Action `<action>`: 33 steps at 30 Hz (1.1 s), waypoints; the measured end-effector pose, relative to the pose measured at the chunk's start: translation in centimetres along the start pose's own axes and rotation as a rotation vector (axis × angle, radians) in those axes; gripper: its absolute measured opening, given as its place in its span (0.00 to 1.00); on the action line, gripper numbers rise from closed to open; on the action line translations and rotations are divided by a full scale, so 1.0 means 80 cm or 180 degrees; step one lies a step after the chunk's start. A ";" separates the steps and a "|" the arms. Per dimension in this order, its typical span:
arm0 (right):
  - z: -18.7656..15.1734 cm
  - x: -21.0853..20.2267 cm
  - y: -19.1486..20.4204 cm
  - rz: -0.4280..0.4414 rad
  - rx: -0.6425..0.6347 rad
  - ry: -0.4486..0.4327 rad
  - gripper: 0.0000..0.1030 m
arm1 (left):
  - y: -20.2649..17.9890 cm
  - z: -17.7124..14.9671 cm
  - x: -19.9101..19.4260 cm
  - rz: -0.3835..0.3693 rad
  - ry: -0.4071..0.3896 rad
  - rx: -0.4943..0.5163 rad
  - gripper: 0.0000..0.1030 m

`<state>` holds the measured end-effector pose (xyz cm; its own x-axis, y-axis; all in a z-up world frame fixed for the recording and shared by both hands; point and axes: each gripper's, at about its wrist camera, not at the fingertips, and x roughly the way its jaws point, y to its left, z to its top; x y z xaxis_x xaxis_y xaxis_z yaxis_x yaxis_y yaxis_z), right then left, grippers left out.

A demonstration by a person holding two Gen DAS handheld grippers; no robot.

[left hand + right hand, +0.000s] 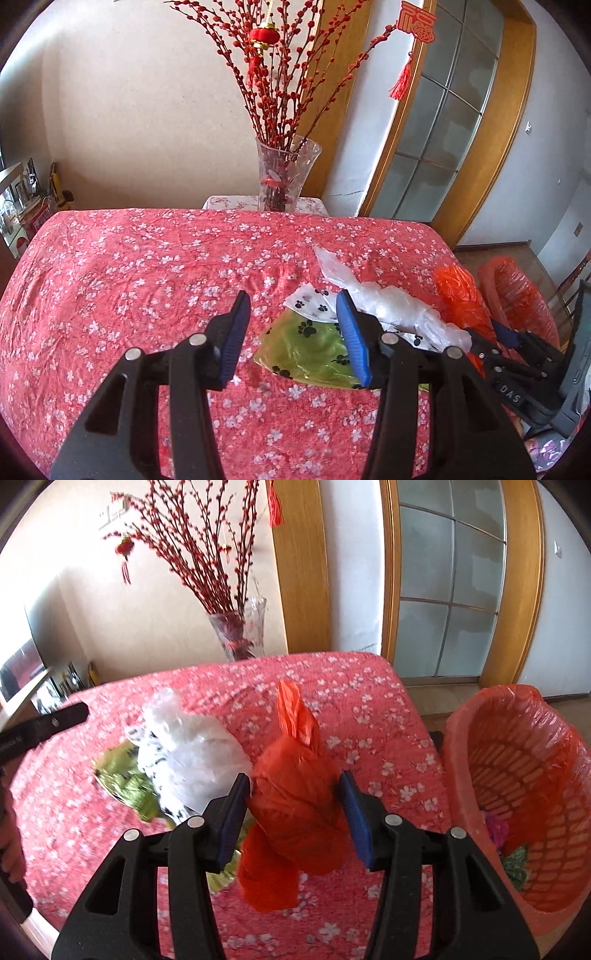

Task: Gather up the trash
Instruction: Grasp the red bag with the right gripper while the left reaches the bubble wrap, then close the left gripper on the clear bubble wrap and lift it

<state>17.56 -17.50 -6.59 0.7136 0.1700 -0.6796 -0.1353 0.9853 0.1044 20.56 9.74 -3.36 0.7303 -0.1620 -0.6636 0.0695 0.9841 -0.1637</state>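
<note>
A pile of trash lies on the pink flowered tablecloth (110,277): a green paw-print wrapper (314,347) (122,775), a white paw-print wrapper (314,301), a crumpled clear plastic bag (388,302) (199,753) and a knotted orange bag (458,291) (295,805). My left gripper (293,306) hovers open just above the wrappers, nothing between its blue pads. My right gripper (295,779) (506,332) straddles the orange bag; the pads stand close to its sides and I see no squeeze. An orange-lined basket (458,757) (517,291) stands beyond the table's right edge, with some scraps in it.
A glass vase (284,177) (243,635) of red branches stands on a small stand behind the table's far edge. A glazed door in a wooden frame (450,590) is at the back right. Shelves with clutter (22,206) sit at the far left.
</note>
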 end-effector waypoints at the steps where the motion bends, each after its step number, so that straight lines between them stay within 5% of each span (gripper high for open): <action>1: -0.001 0.002 -0.003 -0.0021 0.0007 0.0017 0.49 | -0.002 0.000 0.001 -0.0010 0.0007 0.0010 0.47; 7: -0.002 0.006 -0.019 -0.0018 0.0097 0.0030 0.34 | -0.019 -0.002 0.011 -0.0073 0.0057 0.0071 0.47; 20: 0.003 -0.018 -0.036 0.0031 0.0252 -0.0171 0.33 | -0.095 0.004 0.061 -0.0246 0.0263 0.0404 0.47; 33: -0.003 -0.030 -0.041 0.0102 0.0280 -0.0237 0.33 | -0.048 -0.007 0.047 -0.0092 0.0293 0.0272 0.47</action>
<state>16.14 -21.17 -5.50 0.7595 0.1989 -0.6194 -0.1002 0.9765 0.1907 22.64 5.30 -5.59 0.6621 -0.1925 -0.7243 0.1500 0.9809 -0.1236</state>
